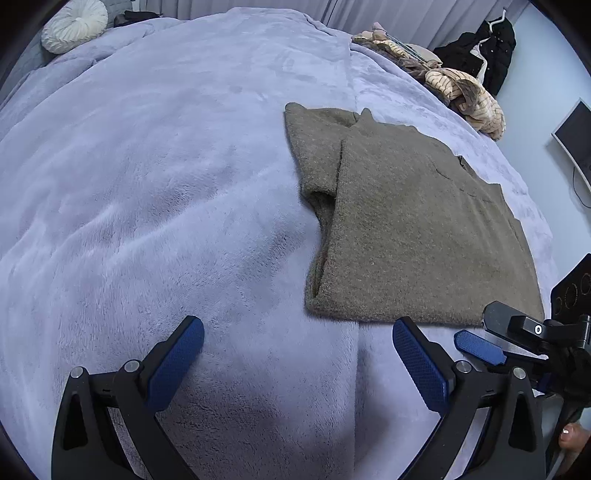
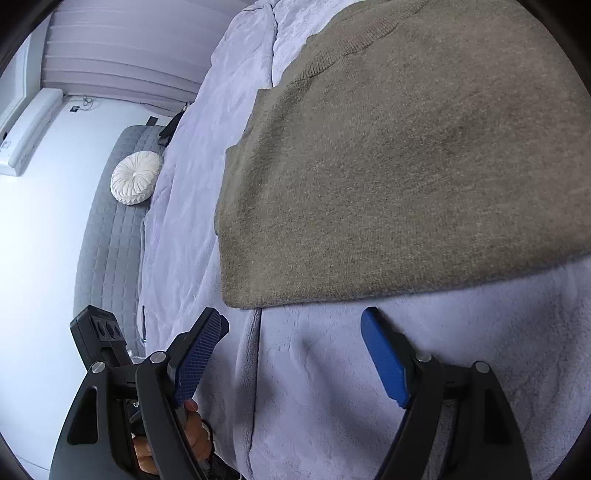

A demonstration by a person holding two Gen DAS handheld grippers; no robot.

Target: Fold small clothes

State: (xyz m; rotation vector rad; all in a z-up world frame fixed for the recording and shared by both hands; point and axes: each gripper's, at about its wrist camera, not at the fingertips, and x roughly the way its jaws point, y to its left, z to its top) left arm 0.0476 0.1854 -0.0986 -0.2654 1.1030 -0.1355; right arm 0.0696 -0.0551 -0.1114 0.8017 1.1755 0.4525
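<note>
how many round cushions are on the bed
1: a white round cushion lies at the head of the bed, far from the folded brown sweater. The clothes pile at the far edge may hide others.

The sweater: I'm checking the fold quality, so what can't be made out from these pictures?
- Sweater underside and tucked layers: both views, hidden under its top panel.
- Its far and right parts: right wrist view, cut off by the frame edge.
- Clothes pile items: left wrist view, too small and bunched.
</note>
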